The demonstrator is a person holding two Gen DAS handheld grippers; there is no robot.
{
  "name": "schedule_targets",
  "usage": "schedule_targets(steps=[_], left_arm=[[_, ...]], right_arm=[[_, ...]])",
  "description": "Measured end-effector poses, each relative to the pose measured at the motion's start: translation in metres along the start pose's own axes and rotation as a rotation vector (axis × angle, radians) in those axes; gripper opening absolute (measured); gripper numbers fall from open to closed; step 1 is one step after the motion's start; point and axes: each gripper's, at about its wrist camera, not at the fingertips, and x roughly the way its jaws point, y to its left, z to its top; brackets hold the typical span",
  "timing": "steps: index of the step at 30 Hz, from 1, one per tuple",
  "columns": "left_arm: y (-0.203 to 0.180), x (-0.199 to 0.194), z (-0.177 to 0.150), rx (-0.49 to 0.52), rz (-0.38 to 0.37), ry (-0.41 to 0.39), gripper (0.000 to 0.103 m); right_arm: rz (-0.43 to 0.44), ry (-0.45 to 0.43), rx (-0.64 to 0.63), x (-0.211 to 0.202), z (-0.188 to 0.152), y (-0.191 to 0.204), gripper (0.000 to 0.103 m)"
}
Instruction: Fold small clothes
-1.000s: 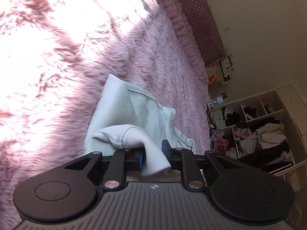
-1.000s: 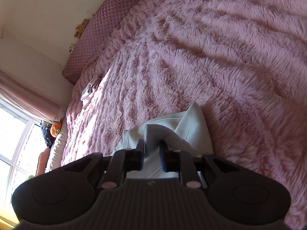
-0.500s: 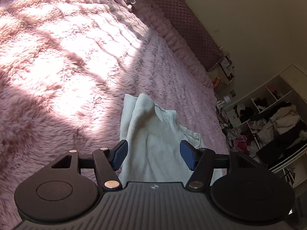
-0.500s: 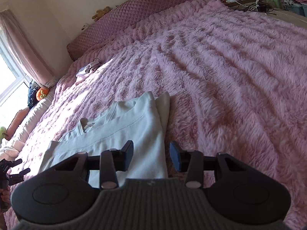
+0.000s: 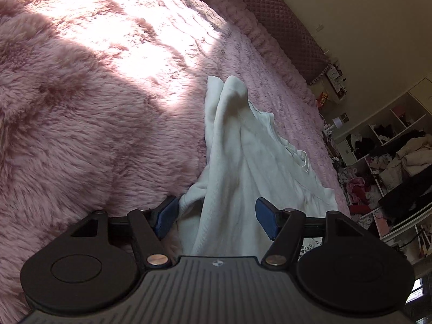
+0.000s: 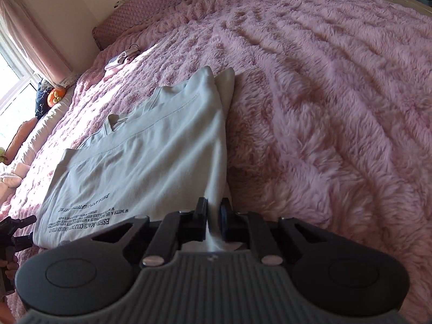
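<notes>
A white T-shirt [image 5: 243, 162] with dark print lies on the pink fluffy blanket, its side folded in lengthwise. In the left wrist view my left gripper [image 5: 217, 217] hangs over the shirt's near end. Its jaws are wide and still opening, and loose fabric lies between the blue pads [image 5: 266, 216] without being pinched. In the right wrist view the T-shirt [image 6: 151, 156] stretches away from me. My right gripper [image 6: 214, 213] is shut on the T-shirt's right-hand edge, with a thin ridge of cloth pinched between the pads. The left gripper [image 6: 16, 229] shows at that view's left edge.
The pink blanket [image 6: 324, 108] covers the whole bed. A small pink and white garment [image 6: 121, 59] lies far up near the quilted headboard cushion [image 5: 283, 27]. Open shelves stuffed with clothes [image 5: 391, 162] stand beyond the bed. A window [image 6: 10, 102] and cushions are on the other side.
The left gripper let go of the bunched sleeve, opened wide and drew back. The right gripper opened, moved back along the shirt and shut on its right edge. The shirt now lies flatter.
</notes>
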Motion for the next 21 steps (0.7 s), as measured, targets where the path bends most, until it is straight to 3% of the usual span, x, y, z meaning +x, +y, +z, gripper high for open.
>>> schedule_targets(steps=[5,10,16,19,21], left_arm=[[-0.003,-0.003,-0.002,0.005,-0.003,-0.004,0.067],[0.008,-0.007,-0.009,-0.018,0.005,-0.005,0.066],[0.007,-0.014,-0.017,0.004,-0.029,0.013,0.066],[0.003,-0.012,-0.020,0.020,-0.061,0.027,0.065],[0.002,-0.012,-0.022,0.027,-0.071,0.008,0.055]], right_arm=[[-0.026,-0.072,0.009,-0.026,0.001,0.007,0.000],[-0.064,0.008,0.054,-0.010,-0.016,-0.012,0.000],[-0.073,-0.020,0.049,-0.009,-0.023,-0.009,0.001],[-0.055,-0.013,0.056,-0.013,-0.022,-0.009,0.007],[-0.051,-0.015,0.052,-0.015,-0.021,-0.007,0.010]])
